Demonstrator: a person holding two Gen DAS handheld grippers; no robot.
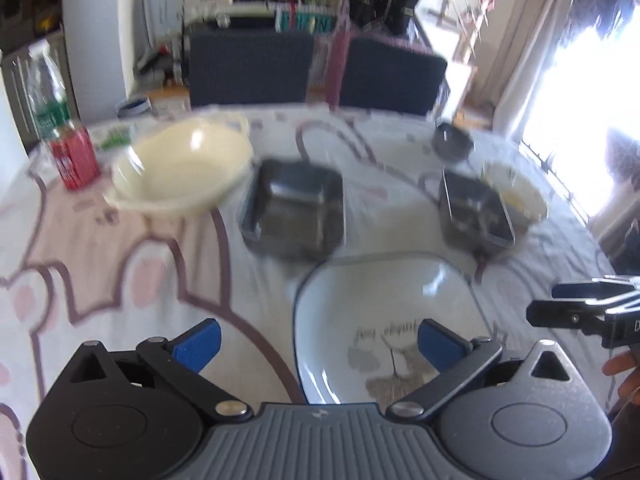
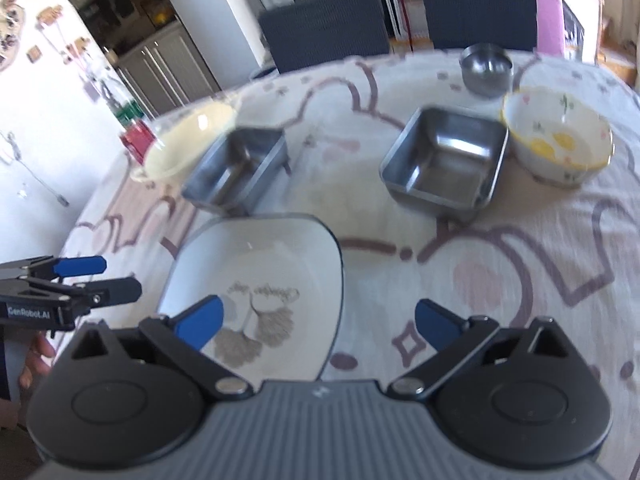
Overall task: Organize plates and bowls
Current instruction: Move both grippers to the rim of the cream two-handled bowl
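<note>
Covering the round table [image 2: 500, 280] is a pale cloth printed with mauve outlines and pink patches. Two dark chairs [image 2: 324, 20] stand at its far edge, with shelves behind them, a bright window to the right in the left wrist view and kitchen cabinets to the left in the right wrist view.

A white plate [image 2: 272, 264] with a dark rim lies nearest, on the cloth. Beyond it sit two square metal trays [image 2: 444, 160], well apart. A cream bowl [image 1: 180, 172] lies just beside the left tray [image 1: 292, 212], with a red can [image 1: 74, 156] and a plastic bottle [image 1: 48, 92] near the table's left edge. A flowered bowl [image 2: 556, 136] with yellow inside is next to the right tray, and a small metal bowl [image 2: 486, 68] stands behind it.

Both tools are spread wide and hold nothing: the left gripper [image 1: 316, 344] has one blue finger over the plate's near left part, the right gripper [image 2: 320, 320] straddles its near right edge. Bare cloth lies open between the trays and to the right of the plate.
</note>
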